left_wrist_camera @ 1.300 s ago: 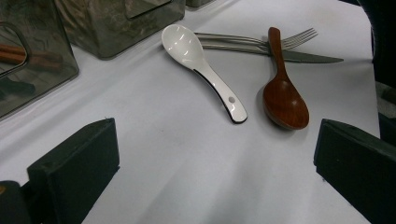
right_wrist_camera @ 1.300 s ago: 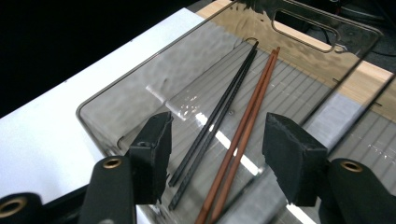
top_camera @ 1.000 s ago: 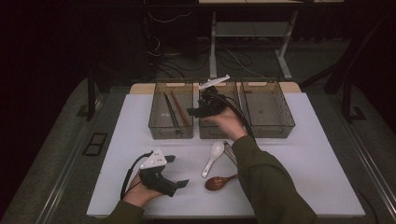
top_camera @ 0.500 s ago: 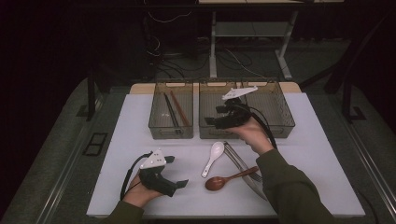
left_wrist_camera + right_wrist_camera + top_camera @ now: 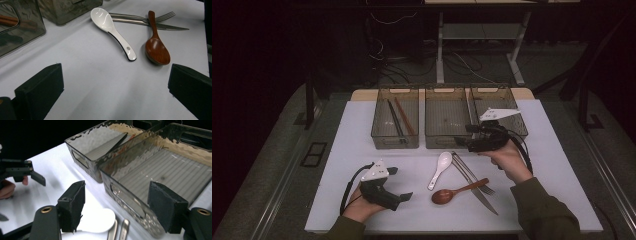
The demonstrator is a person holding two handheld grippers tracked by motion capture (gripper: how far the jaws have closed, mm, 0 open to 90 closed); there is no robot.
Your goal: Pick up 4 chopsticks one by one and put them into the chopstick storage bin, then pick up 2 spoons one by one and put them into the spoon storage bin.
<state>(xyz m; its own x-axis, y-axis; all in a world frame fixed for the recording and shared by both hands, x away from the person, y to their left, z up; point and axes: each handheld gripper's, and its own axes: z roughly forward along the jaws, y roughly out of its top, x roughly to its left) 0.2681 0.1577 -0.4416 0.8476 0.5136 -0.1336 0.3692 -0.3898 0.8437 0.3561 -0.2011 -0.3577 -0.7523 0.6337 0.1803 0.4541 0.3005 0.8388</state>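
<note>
The left hand-held gripper (image 5: 406,196) rests released on the desk (image 5: 362,130), left of the white spoon (image 5: 440,169). Just right of that spoon, the right hand-held gripper (image 5: 460,141) hovers empty, its jaws having just been opening.

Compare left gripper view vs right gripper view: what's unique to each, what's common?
Left gripper view alone: the wooden spoon, the knife and fork behind it, the chopsticks in a bin. Right gripper view alone: the middle bin's ribbed empty floor and the left gripper farther off. Both: the white ceramic spoon, the white table, the smoky bins, and open jaws with nothing between them.
</note>
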